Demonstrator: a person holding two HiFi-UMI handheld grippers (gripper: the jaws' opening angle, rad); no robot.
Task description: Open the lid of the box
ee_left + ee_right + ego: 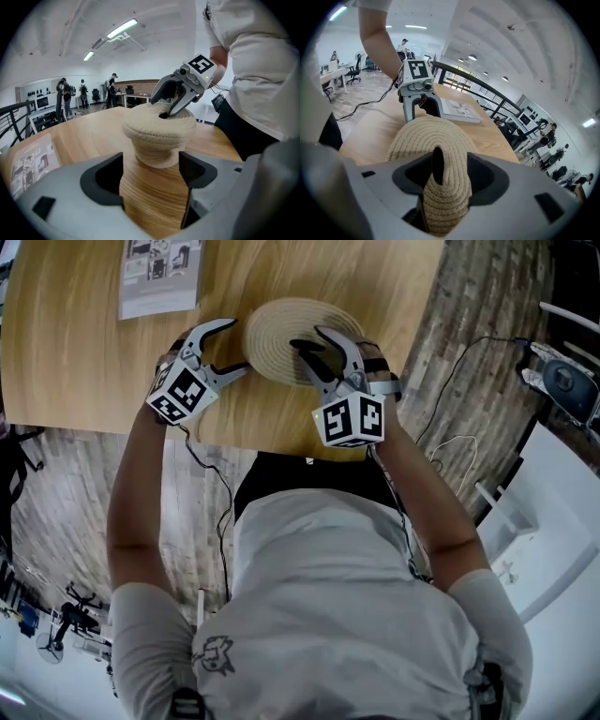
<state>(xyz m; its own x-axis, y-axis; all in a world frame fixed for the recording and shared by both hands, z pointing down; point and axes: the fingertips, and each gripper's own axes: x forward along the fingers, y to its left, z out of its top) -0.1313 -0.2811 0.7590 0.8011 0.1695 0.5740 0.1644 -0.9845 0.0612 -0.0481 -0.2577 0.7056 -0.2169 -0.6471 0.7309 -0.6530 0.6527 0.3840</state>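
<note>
A round woven rope box (277,317) with its lid on stands on the wooden table (75,352). In the left gripper view the lid (159,125) overhangs the narrower body. My right gripper (307,337) hovers over the lid's centre, and the raised rope loop (449,161) stands between its open jaws; I cannot tell whether a pad touches it. My left gripper (239,345) is open at the box's left side, its jaws either side of the box's base without touching it. Each gripper shows in the other's view: the right (163,107) above the lid, the left (423,111) behind it.
A printed leaflet (159,273) lies on the table beyond the left gripper. The table's near edge runs just under both grippers. Cables (459,442) trail on the floor to the right, by white furniture (553,502). People stand far off in the hall.
</note>
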